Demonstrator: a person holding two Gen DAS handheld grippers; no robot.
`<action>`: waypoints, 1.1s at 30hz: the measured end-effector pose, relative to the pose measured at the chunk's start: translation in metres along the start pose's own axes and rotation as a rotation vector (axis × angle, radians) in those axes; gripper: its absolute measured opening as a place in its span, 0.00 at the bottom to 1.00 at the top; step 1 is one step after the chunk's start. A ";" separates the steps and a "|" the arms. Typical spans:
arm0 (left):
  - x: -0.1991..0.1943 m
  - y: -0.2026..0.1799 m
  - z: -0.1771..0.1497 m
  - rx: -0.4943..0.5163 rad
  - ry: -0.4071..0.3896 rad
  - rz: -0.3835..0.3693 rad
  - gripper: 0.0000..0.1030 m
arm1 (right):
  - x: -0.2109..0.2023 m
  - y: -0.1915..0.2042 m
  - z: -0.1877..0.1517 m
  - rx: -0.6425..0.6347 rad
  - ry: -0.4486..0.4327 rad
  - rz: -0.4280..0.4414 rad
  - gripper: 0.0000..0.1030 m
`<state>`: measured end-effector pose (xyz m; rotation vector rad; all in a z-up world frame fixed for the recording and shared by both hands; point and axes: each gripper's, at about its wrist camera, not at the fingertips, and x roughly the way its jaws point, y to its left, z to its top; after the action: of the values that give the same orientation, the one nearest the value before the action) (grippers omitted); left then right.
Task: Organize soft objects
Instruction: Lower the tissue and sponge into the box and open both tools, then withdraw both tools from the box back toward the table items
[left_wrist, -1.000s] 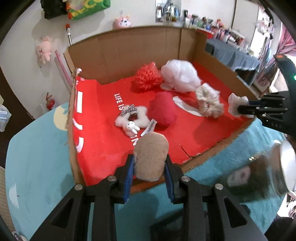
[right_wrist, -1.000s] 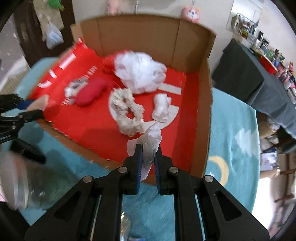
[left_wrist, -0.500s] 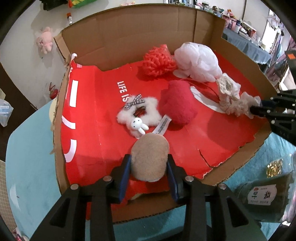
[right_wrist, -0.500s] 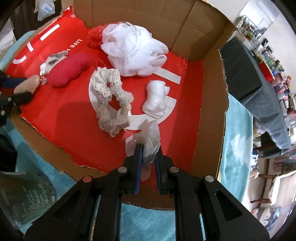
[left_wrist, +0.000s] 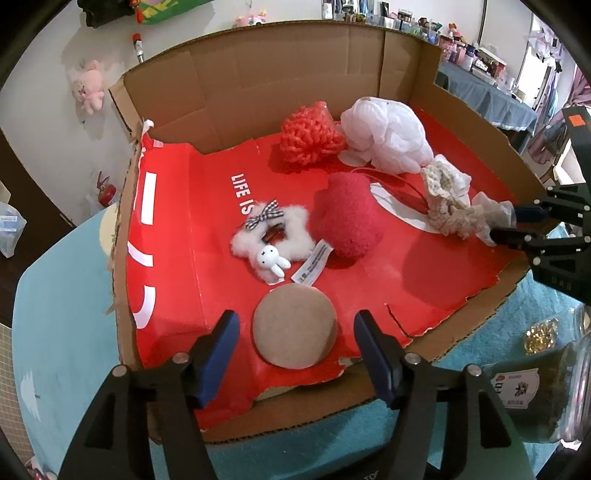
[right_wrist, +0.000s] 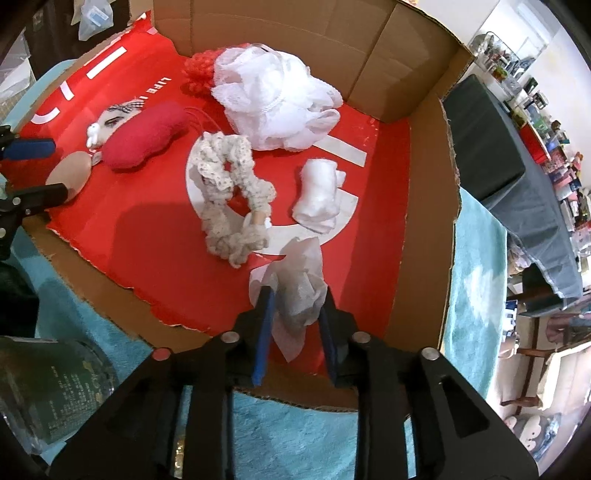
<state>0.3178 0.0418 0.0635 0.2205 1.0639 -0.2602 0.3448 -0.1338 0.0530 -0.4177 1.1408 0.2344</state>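
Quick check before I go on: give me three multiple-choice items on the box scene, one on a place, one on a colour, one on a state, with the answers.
1. Where does the tan round pad lie?
A. on the box's red floor near its front edge
B. on the teal mat outside the box
C. on top of the white mesh pouf

2. What colour is the fuzzy plush beside the bunny charm?
A. blue
B. red
C. yellow

3. How do the left gripper jaws stand to the tan pad?
A. clamped on it
B. apart, clear gaps on both sides
C. the pad is lifted

Answers: 1 A, it rests on the red liner. 2 B, plainly red. 3 B, the jaws are opening and the pad sits free between them.
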 end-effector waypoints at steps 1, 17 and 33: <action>-0.001 0.000 0.000 -0.002 -0.003 -0.003 0.66 | -0.002 0.001 0.000 0.000 -0.004 0.000 0.29; -0.108 -0.004 -0.030 -0.116 -0.302 -0.020 0.91 | -0.084 0.000 -0.022 0.086 -0.181 -0.051 0.71; -0.221 -0.067 -0.112 -0.107 -0.662 0.029 1.00 | -0.210 0.025 -0.122 0.238 -0.550 0.041 0.82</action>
<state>0.1024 0.0352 0.2027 0.0429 0.4161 -0.2256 0.1493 -0.1583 0.1972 -0.1040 0.6254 0.2284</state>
